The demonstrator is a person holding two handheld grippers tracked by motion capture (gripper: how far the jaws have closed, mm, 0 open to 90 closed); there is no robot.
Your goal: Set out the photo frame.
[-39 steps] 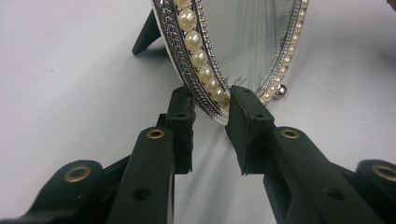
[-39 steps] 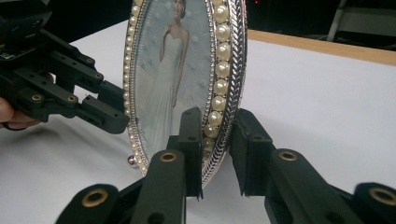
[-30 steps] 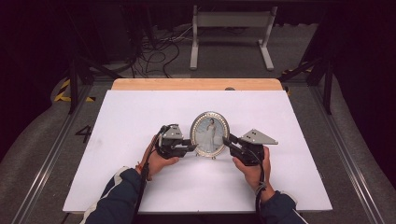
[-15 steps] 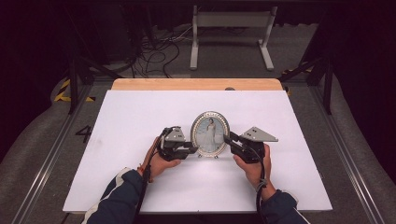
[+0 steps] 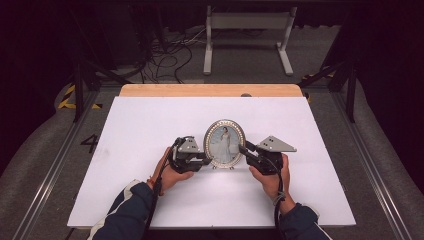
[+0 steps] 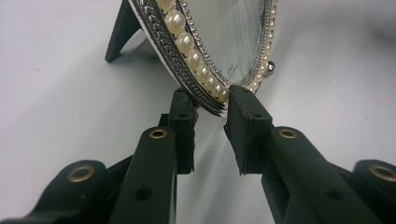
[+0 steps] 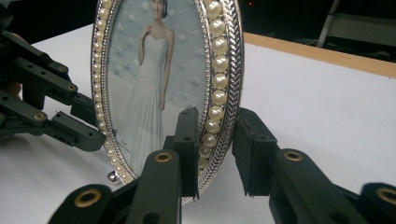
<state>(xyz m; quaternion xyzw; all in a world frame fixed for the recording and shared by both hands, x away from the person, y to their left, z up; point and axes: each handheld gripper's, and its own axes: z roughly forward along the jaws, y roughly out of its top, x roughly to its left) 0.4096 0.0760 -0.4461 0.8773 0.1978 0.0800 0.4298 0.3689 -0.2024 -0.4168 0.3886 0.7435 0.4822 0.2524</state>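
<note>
Oval picture frame (image 5: pixel 224 144) upright on white table (image 5: pixel 150 120), left gripper (image 5: pixel 204 159) and right gripper (image 5: pixel 245 150) each clamping its rim; nothing else near

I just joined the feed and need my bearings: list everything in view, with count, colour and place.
picture frame: one, silver oval with pearl rim, upright near the middle of the table, its edges between both grippers' jaws.
table: one, white top with a wooden strip at the far edge.
metal stand: one, light grey, on the floor beyond the table.
cables: a dark tangle, on the floor at far left.
left gripper: one, black, clamped on the frame's left edge.
right gripper: one, black, clamped on the frame's right edge.
sleeves: two, dark blue, at the near edge.
</note>
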